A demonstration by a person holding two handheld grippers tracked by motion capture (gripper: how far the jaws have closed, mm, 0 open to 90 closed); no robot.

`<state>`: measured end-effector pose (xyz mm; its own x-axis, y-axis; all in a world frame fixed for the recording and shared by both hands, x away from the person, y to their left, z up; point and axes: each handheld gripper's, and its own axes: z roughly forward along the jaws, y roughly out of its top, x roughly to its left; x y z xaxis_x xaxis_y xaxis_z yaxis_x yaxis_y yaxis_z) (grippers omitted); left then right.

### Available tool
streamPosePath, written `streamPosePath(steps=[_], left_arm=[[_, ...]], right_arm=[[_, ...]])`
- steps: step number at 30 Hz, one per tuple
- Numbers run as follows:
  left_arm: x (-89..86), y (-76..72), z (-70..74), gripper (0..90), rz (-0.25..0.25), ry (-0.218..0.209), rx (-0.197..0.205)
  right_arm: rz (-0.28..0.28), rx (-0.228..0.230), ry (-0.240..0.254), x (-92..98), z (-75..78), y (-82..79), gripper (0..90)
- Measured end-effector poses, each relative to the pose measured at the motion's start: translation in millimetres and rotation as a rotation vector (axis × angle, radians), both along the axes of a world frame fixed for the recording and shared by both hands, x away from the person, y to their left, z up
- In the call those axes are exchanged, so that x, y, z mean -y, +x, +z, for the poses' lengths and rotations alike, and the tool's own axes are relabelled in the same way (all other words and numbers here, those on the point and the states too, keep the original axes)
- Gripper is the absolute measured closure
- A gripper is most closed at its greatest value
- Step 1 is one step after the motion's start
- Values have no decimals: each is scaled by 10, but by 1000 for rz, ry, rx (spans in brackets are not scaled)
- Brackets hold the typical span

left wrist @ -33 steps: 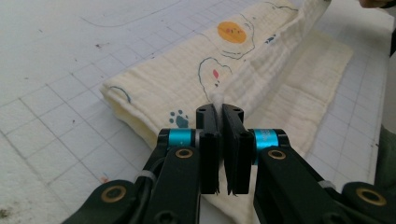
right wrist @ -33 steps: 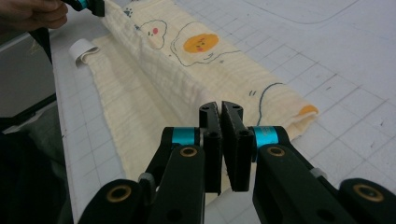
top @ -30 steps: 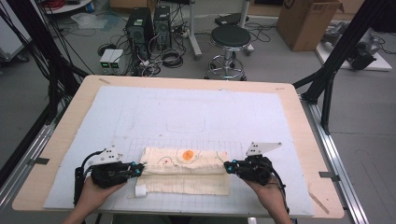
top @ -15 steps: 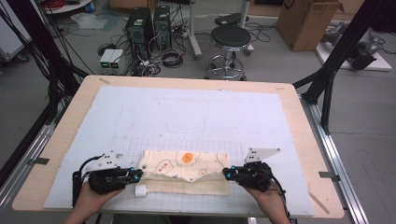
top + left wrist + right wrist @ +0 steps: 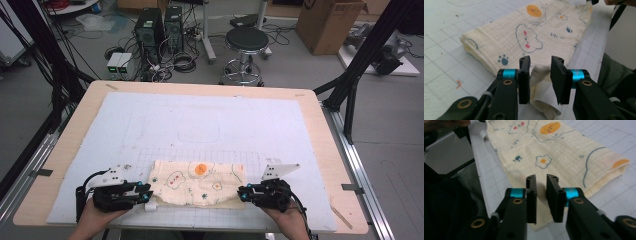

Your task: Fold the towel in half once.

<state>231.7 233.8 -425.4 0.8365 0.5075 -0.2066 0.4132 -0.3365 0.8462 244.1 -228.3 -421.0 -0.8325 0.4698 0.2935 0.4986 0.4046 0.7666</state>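
- Folded cloth [image 5: 197, 183] lies at the table's [image 5: 310, 102] near edge, long axis spanning both grippers.
- Left gripper [image 5: 146, 194]: jaws just opening, a corner loose between.
- Right gripper [image 5: 241, 193]: jaws just opening over its end.

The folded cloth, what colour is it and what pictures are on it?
The cloth is pale yellow with fried eggs, clouds and blue paw prints; the left gripper view shows it best.

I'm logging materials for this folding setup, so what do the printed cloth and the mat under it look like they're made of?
The cloth looks like soft cream cotton muslin or gauze: matte, finely crinkled weave, printed cartoons. The mat seems a smooth pale plastic or vinyl sheet, going by its printed grid and slight sheen, though that is less certain.
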Motion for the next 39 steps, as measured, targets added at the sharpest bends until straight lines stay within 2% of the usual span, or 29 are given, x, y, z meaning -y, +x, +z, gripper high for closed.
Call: streamPosePath(steps=[3, 7, 10, 12, 13, 17, 18, 22, 27, 29, 31, 32, 33, 36, 39], left_arm=[[7, 2, 37, 665, -2, -21, 6], [77, 29, 23, 676, -11, 2, 8], [139, 49, -26, 756, 0, 36, -5], [169, 50, -56, 797, -5, 72, -7], [175, 49, -68, 799, -11, 95, -6], [189, 36, -117, 799, -21, 137, -13], [194, 30, -125, 799, -19, 136, -18], [203, 19, -168, 798, -17, 184, -28], [195, 15, -167, 788, -18, 175, -26], [186, 19, -147, 759, -14, 162, -25], [183, 34, -107, 732, -4, 133, -23], [183, 47, -86, 723, -4, 124, -20], [193, 69, -59, 710, 2, 112, -17], [257, 177, 29, 688, 19, 80, -6], [344, 283, 81, 703, 32, 50, 1]], right_arm=[[12, 14, 13, 5, 63, -37, 747], [27, 7, 21, -43, 75, -24, 736], [44, 0, -10, -119, 17, 16, 750], [61, -21, -41, -180, -45, 35, 773], [69, -25, -57, -202, -72, 41, 780], [89, -44, -103, -230, -161, 41, 798], [95, -40, -107, -224, -174, 40, 799], [98, -34, -124, -182, -194, 6, 801], [91, -38, -103, -125, -235, -25, 800], [89, -32, -105, -134, -221, -22, 745], [81, -5, -81, -143, -166, -30, 698], [76, 12, -51, -147, -119, -20, 695], [73, 19, -42, -153, -84, -11, 689], [61, 49, -32, -231, 55, 93, 689], [45, 62, -38, -333, 138, 217, 713]])
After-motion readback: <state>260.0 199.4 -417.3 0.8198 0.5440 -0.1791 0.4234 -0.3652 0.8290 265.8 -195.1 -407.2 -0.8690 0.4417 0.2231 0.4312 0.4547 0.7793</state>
